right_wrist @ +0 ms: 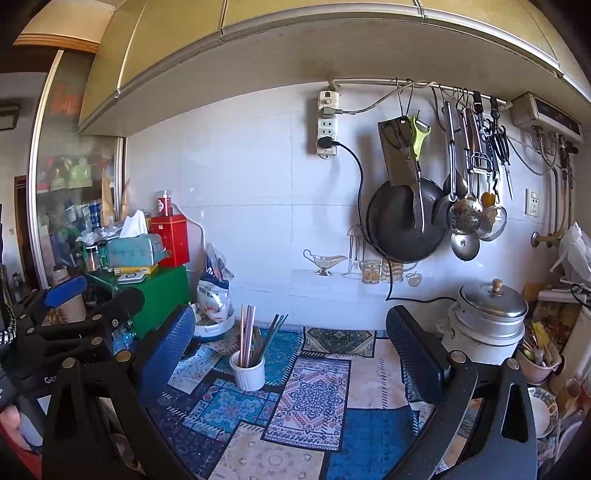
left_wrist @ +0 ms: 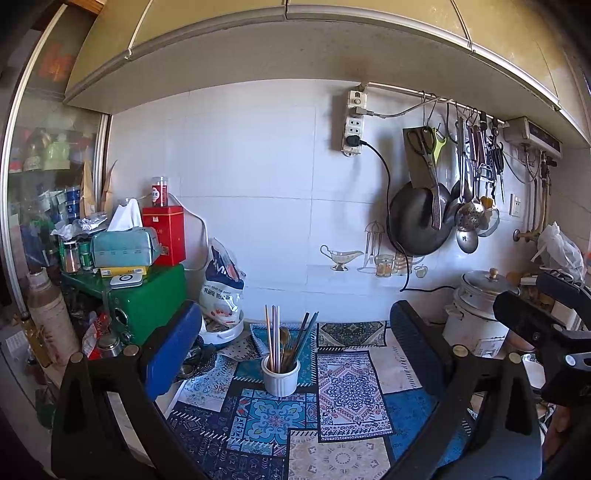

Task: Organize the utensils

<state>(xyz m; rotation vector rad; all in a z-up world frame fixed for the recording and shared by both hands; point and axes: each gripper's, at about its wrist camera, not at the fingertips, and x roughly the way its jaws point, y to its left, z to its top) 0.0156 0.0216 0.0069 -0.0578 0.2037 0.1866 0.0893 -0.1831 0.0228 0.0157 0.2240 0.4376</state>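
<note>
Left gripper (left_wrist: 295, 354): we find its blue-padded jaws spread wide, nothing between them, framing the lower centre of the left wrist view. Right gripper (right_wrist: 291, 354): jaws likewise released and bare, low in the right wrist view.

White ribbed holder (left_wrist: 280, 376): stands upright on the mat at lower centre of the left view, left of centre in the right view (right_wrist: 247, 371), apart from both grippers. It holds chopsticks (left_wrist: 273, 338), pale ones upright and dark ones leaning right, with a brownish utensil among them that we cannot identify.

Patchwork mat (left_wrist: 347, 398): blue, white and red patterned panels, covering the counter across the lower frame.

Green appliance (left_wrist: 155, 299): at left, with a tissue box (left_wrist: 123, 247) and a red tin (left_wrist: 164, 232) stacked above it.

Steel-lidded pot (right_wrist: 491, 306): at right, against the wall.

White tiled wall (left_wrist: 251, 177): carries a power strip (left_wrist: 354, 123) at upper centre and a rail at upper right with a black wok (right_wrist: 404, 225), scissors, ladles and a skimmer hanging.

Cream cabinets (right_wrist: 295, 22): span the top of the frame.
</note>
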